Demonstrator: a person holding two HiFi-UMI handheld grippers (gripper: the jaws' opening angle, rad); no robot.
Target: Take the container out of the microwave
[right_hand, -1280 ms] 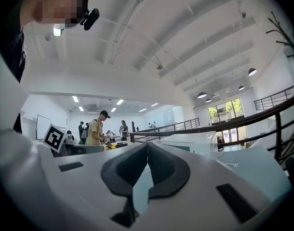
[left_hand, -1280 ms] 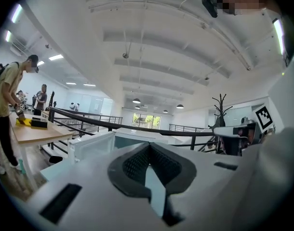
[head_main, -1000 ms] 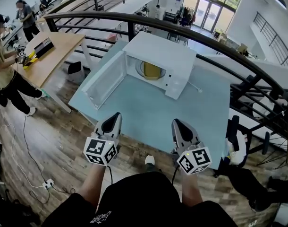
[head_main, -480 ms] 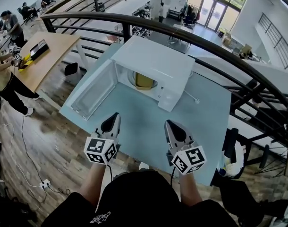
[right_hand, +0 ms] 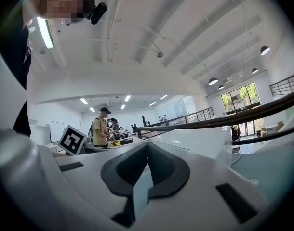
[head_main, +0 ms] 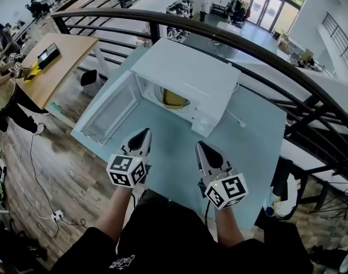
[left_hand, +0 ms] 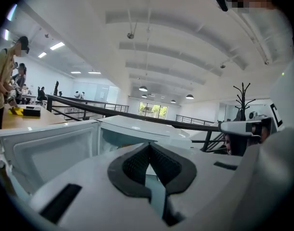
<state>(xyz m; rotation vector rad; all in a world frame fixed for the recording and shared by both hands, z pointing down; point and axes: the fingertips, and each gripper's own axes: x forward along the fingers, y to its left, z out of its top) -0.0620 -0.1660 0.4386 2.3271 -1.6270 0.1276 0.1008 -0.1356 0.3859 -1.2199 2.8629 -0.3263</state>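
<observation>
A white microwave [head_main: 188, 73] stands on the pale blue table [head_main: 174, 153] with its door [head_main: 110, 112] swung open to the left. Inside sits a yellow container [head_main: 174, 99], only partly visible through the opening. My left gripper [head_main: 144, 132] hovers above the table just short of the open door, shut and holding nothing. My right gripper [head_main: 200, 147] hangs in front of the microwave's control side, also shut and holding nothing. In the left gripper view the shut gripper [left_hand: 148, 145] points at the microwave [left_hand: 137, 129] and its door [left_hand: 46, 150]. The right gripper [right_hand: 147, 145] sees the microwave [right_hand: 195, 141] to its right.
A dark curved railing [head_main: 231, 39] runs behind the table. A power cord [head_main: 235, 119] trails from the microwave's right side. A wooden desk [head_main: 48, 67] with people around it stands at the left, below the table level. Wood floor lies beneath the table's near edge.
Both grippers have moved forward over the table toward the microwave, which now sits closer in the head view. Both stayed shut and empty.
</observation>
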